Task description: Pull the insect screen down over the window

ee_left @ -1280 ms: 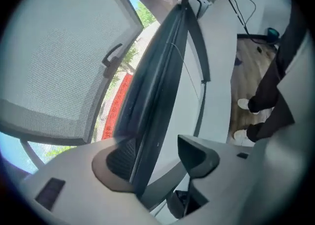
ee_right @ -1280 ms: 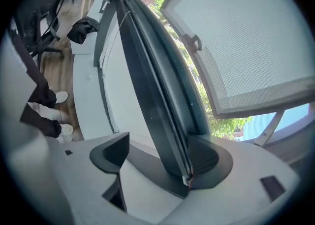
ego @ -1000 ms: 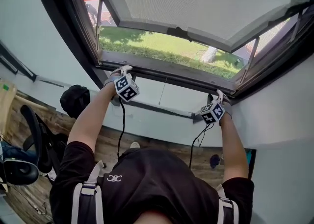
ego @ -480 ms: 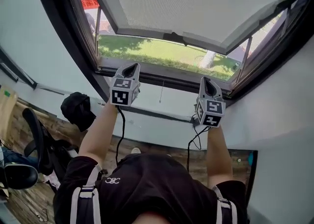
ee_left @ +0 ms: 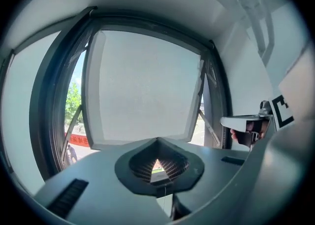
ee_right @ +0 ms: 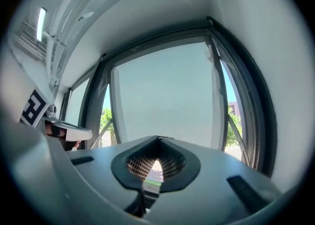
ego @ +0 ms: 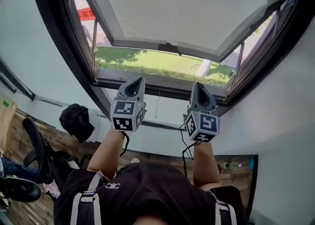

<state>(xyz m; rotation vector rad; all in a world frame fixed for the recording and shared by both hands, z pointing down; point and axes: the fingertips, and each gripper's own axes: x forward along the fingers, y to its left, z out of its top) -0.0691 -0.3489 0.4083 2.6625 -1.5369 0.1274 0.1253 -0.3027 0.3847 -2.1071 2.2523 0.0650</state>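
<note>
Item one: the left hand-held gripper (ego: 133,85), which we hold raised in front of the window sill (ego: 162,82), jaws pressed together on nothing.

Item two: the right hand-held gripper (ego: 197,90), just beside it, likewise closed and empty.

Item three: the insect screen (ego: 182,7), pale mesh filling the upper window. Its bottom bar (ego: 147,45) stands above the sill, with a strip of lawn (ego: 147,61) showing between. Neither gripper touches the screen.

Item four: a black bag (ego: 77,119), low at our left.
</note>
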